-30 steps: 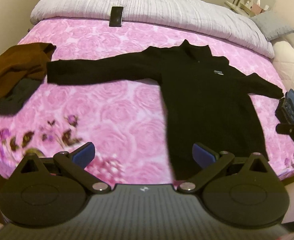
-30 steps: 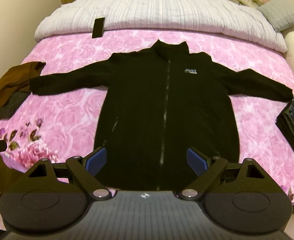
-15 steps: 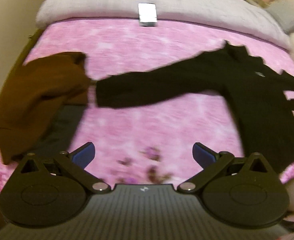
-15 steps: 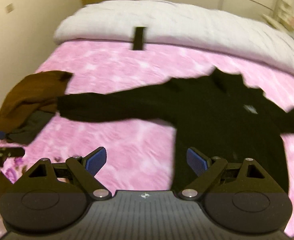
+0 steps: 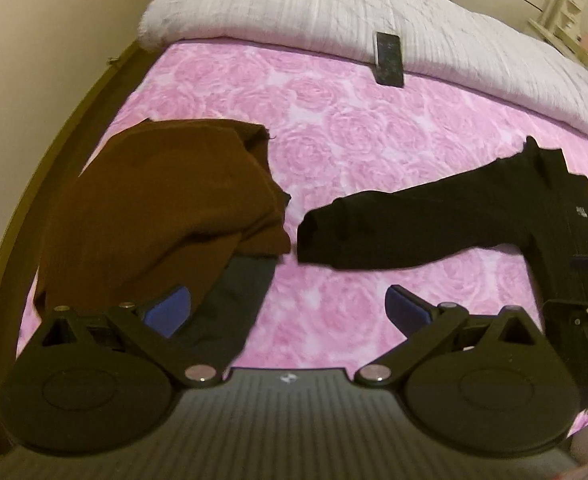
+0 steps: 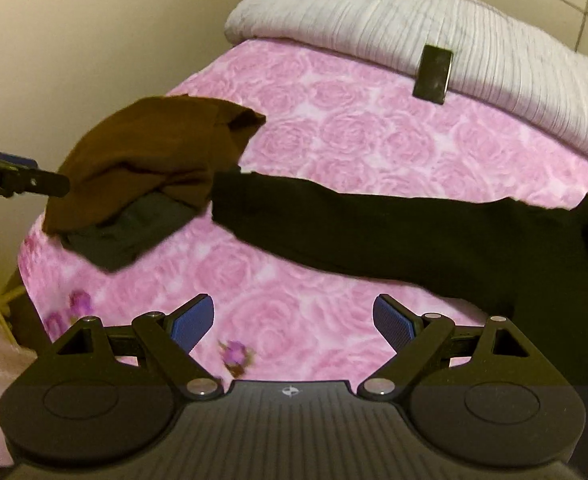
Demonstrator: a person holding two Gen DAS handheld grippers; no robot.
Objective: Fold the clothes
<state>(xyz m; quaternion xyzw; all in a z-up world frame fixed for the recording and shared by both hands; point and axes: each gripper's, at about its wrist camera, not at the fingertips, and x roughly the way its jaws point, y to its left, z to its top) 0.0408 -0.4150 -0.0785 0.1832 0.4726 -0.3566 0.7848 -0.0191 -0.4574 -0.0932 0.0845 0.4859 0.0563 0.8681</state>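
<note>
The black jacket [image 5: 434, 228] lay flat on the pink rose-patterned bedspread [image 5: 354, 128], one sleeve stretched out straight toward the bed's left side; in the right wrist view the same black jacket [image 6: 374, 228] ran across the middle of the frame, its body cut off at the right edge. The sleeve's cuff ended just beside a brown garment [image 5: 162, 204] heaped near the bed's left edge, and we could not tell whether the two touched. A dark grey garment [image 5: 234, 300] showed from under the brown one.

We held our left gripper [image 5: 288, 312] above the bedspread with its blue-padded fingers [image 5: 408, 314] spread wide and nothing between them, the left pad over the heaped clothes. Our right gripper [image 6: 294, 322] hung likewise, fingers [image 6: 192, 324] wide apart and empty, in front of the sleeve and clear of it. Part of the left gripper also showed at the left edge of the right wrist view.

Farther off, a dark phone [image 5: 389, 59] rested where the bedspread met the folded white duvet [image 5: 334, 8] at the head of the bed.
</note>
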